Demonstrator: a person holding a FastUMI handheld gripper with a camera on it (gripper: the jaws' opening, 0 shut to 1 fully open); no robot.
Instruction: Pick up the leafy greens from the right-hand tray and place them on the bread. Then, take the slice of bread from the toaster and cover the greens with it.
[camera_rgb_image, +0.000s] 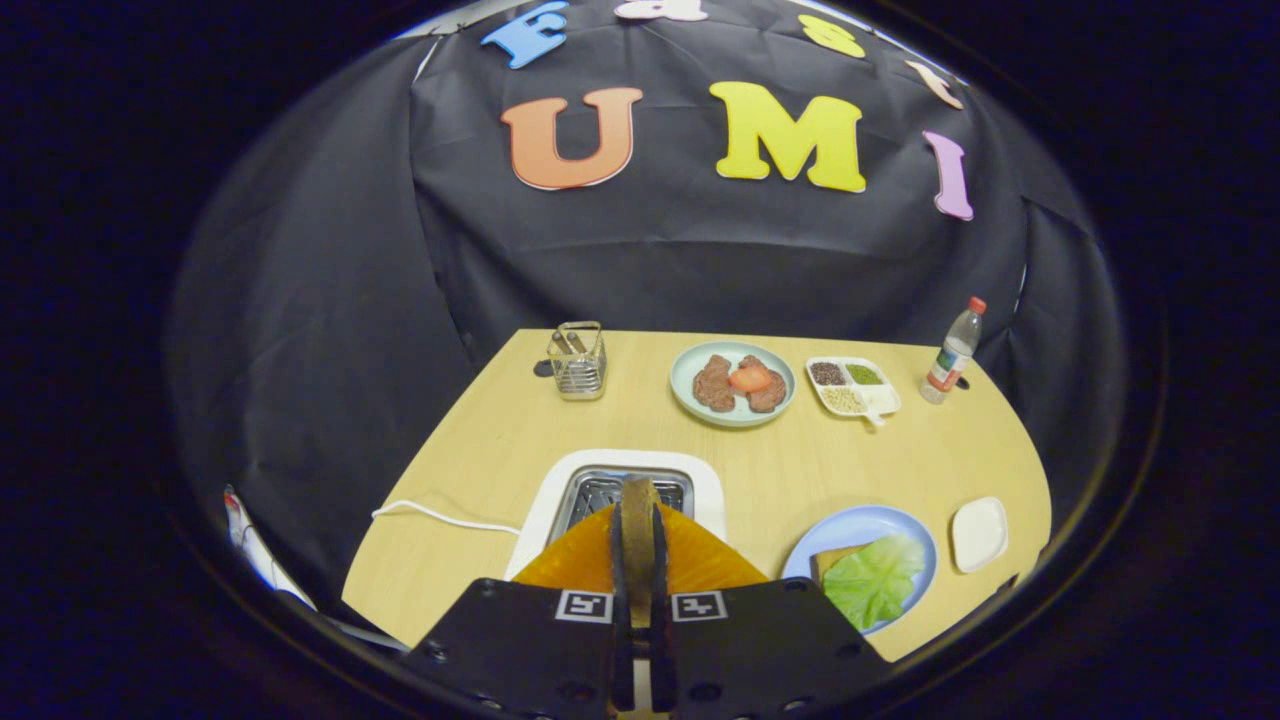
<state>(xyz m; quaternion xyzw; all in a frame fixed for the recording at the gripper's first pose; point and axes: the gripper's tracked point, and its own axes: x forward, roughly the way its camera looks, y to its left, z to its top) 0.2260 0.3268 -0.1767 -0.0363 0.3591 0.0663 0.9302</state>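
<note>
Your claw (640, 560) is closed narrow on the slice of bread (638, 530), both fingers (619, 590) pressing its flat faces so it stands on edge between them, crust side toward you; the slice sits above the toaster (560, 490), and whether its lower edge is clear of the slot you cannot tell, since the orange parts of the claw hide it; the toaster's white cord (440, 516) runs off to the left across the table (500, 440).

Just right of your fingers lies the blue plate (860, 522), carrying the other bread (828, 560) with the leafy greens (875, 578) already spread on top of it, covering most of it; beside that plate, further right, sits a small white tray (979, 533).

Beyond the toaster, at the far side of the table, you have a pale green plate (684, 385) with two brown pieces of meat (714, 383) and a red slice (750, 378) on them; right of it a white divided dish (880, 400) holds dark, green and pale grains in separate compartments; a plastic bottle with a red cap (953, 352) stands upright near the far right corner; a wire holder (578, 362) stands at the far left.
</note>
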